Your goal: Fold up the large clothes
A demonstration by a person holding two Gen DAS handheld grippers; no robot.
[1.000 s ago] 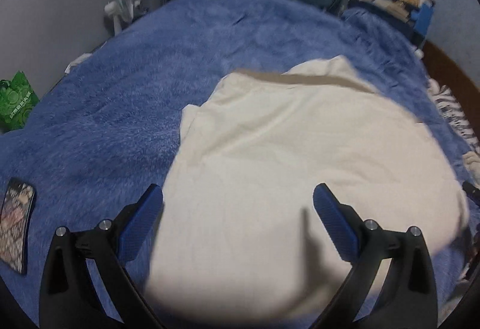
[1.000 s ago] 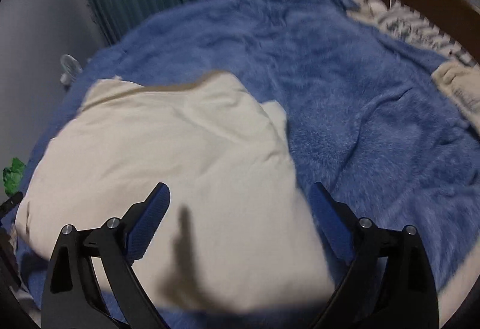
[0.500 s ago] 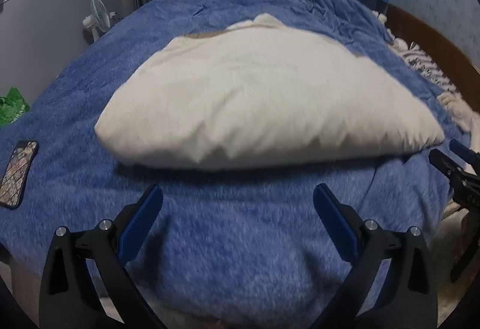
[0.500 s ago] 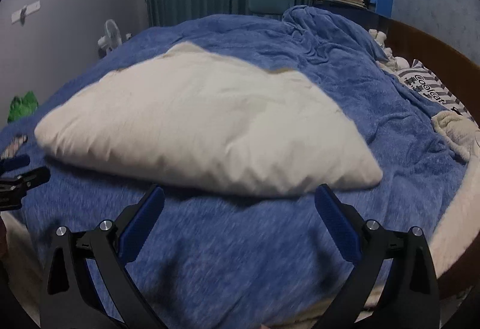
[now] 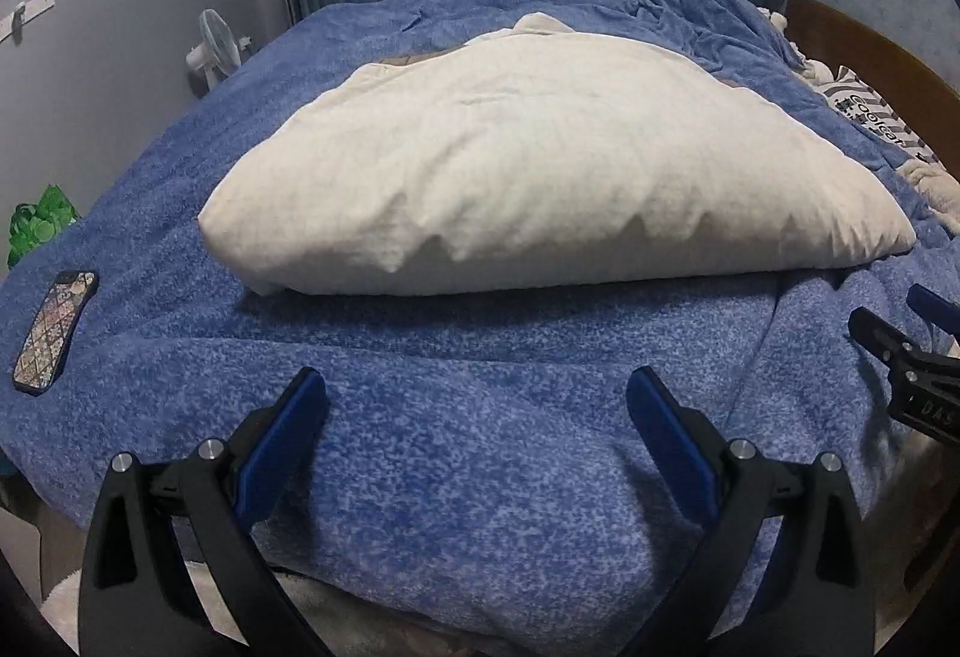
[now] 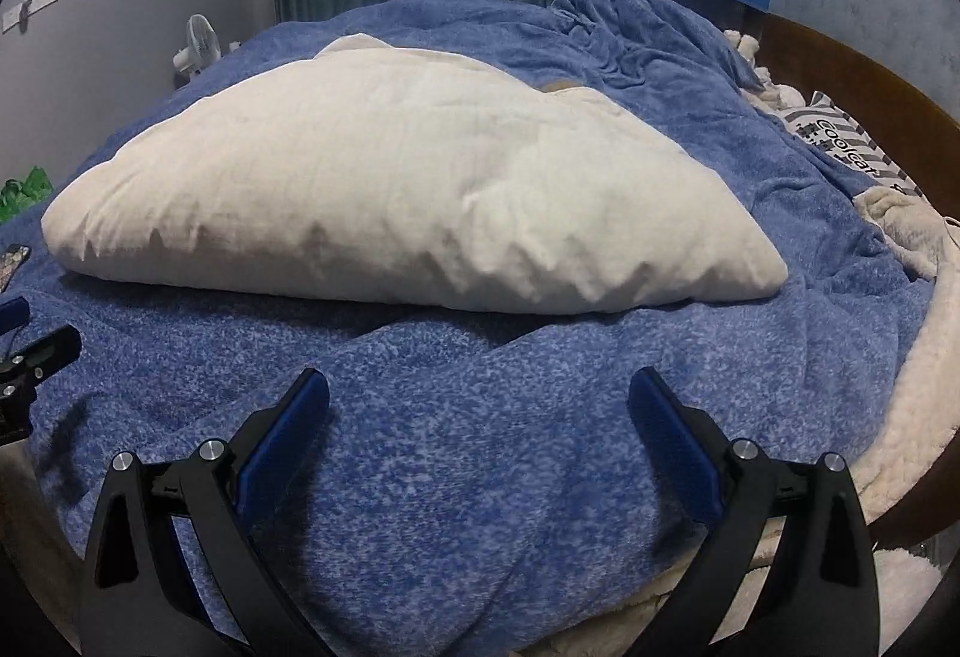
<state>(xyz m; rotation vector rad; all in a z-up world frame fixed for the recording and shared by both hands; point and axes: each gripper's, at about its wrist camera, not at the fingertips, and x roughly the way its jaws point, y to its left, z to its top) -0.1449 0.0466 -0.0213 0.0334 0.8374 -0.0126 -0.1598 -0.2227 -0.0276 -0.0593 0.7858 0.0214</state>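
Currently: cream garment (image 5: 540,165) lying ahead, long axis crosswise on blue blanket (image 5: 480,447); left gripper (image 5: 477,417) and right gripper (image 6: 480,417) wide, empty, equally near.

Left gripper (image 5: 477,399): jaws spread wide, blue pads facing inward, nothing between them, pointing forward and level. Right gripper (image 6: 479,399): same pose, jaws wide apart, empty. Grippers side by side, apart: right one's black tip shows at right edge of left wrist view, left one's tip at left edge of right wrist view.
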